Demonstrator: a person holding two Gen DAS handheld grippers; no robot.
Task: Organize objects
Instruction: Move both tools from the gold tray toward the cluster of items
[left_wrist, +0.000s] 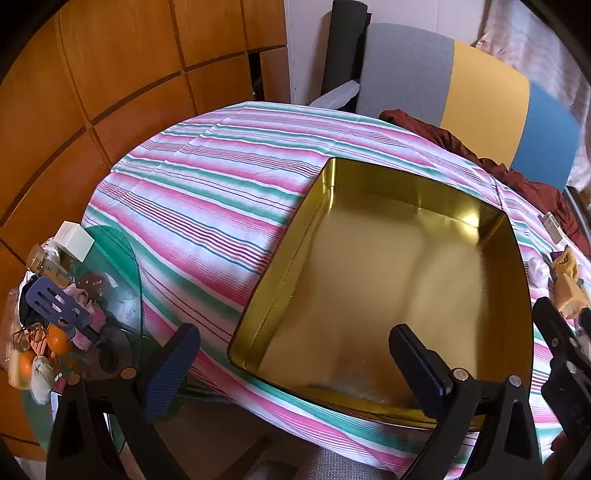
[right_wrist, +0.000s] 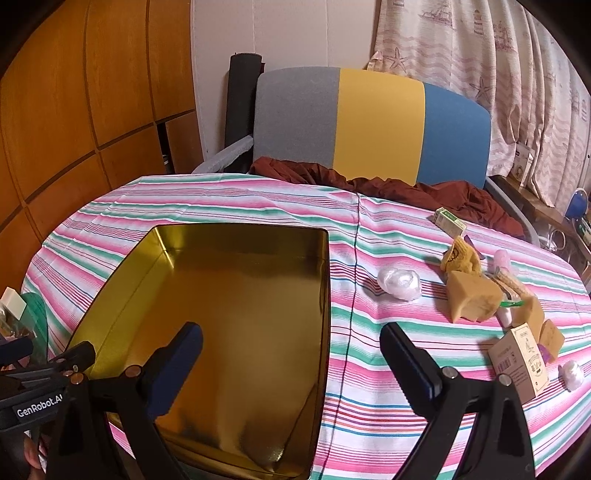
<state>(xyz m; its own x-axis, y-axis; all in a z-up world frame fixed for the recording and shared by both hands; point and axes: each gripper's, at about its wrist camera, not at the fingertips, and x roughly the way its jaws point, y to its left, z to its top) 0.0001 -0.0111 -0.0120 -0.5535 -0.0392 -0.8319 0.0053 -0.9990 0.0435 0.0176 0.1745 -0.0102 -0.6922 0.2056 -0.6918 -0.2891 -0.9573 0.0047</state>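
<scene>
An empty gold tin box (left_wrist: 491, 236) (right_wrist: 147, 243) lies on the striped tablecloth (left_wrist: 207, 192) (right_wrist: 384, 350). My left gripper (left_wrist: 295, 349) hovers open over the tin's near left corner, nothing between its fingers. My right gripper (right_wrist: 291, 347) hangs open over the tin's right wall, also empty. Right of the tin lie small objects: a white plastic wad (right_wrist: 399, 283), a yellow sponge chunk (right_wrist: 472, 295), a yellow crumpled piece (right_wrist: 458, 256), a small green-white box (right_wrist: 450, 220), a brown carton (right_wrist: 519, 360) and another white wad (right_wrist: 571, 374).
A glass side table (left_wrist: 122, 266) at the left holds a clutter of jars, oranges, a blue spatula (left_wrist: 55, 304) and a white box (left_wrist: 74, 240). A grey, yellow and blue chair (right_wrist: 380, 125) with a dark red cloth (right_wrist: 406, 188) stands behind the table. Wooden panels are on the left.
</scene>
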